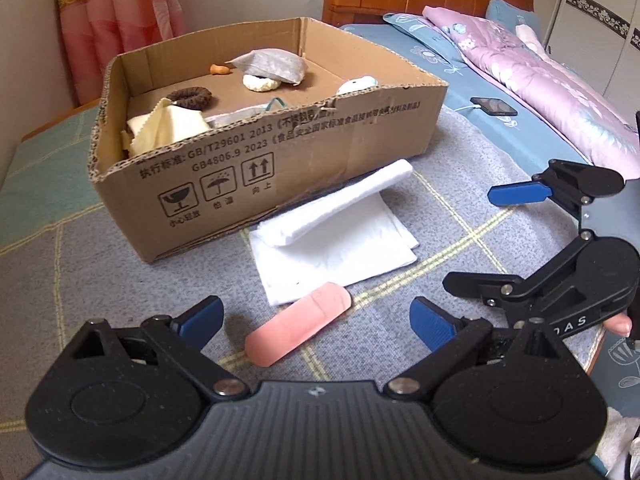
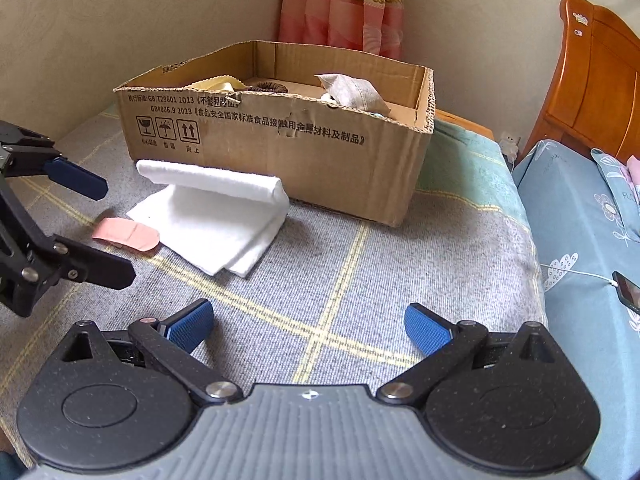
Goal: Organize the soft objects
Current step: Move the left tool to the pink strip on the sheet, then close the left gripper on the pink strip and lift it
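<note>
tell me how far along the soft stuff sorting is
Done: a yellow cloth, brown scrunchie and grey pouch lie in the cardboard box. In hand: nothing, both jaws open. Left: the white cloth and pink bandage on the blanket.

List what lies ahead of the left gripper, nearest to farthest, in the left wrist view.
left gripper → pink adhesive bandage → flat white cloth → rolled white pad → cardboard box → pink curtain.
</note>
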A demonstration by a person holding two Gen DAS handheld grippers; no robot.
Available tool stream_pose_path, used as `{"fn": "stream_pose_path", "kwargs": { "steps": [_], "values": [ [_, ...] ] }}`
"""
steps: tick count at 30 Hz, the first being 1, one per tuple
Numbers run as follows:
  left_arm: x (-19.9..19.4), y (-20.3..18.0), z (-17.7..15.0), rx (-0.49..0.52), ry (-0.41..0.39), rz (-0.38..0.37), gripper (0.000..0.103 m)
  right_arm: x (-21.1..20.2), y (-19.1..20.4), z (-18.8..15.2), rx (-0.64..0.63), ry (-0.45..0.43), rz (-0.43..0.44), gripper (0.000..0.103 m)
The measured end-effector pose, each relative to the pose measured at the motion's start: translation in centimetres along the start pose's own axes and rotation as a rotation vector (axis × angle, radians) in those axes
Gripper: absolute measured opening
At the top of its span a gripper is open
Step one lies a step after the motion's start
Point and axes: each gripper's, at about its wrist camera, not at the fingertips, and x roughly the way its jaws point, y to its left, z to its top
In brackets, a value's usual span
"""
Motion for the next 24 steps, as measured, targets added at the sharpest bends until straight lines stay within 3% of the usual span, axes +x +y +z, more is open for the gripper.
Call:
{"fn": "stream_pose_path", "kwargs": {
  "steps": [14,17,20,24],
  "values": [
    [-0.1,-1.9,-0.6,0.093,0.104,-0.128,0.099,-1.1,-1.2,-1.7,0.0,-0.007,0.051,0.103],
    [-0.4,-2.0,-0.9,0.095,0.101,-0.108,0.098,-1.0,-1.3,-1.7,-0.001,-0.01,0.052,0.103],
    [-0.4,-1.7,-0.9,0.104,0.097,-0.047,0.088,-1.0,-1.3,-1.7,-0.002,-0.01,0.053,0.103],
    [-0.6,-1.0,-0.6,0.115,0.08,-0.005,0.062,-1.1,-1.2,-1.8,-0.006,-0.009,0.055,0.103]
  ]
}}
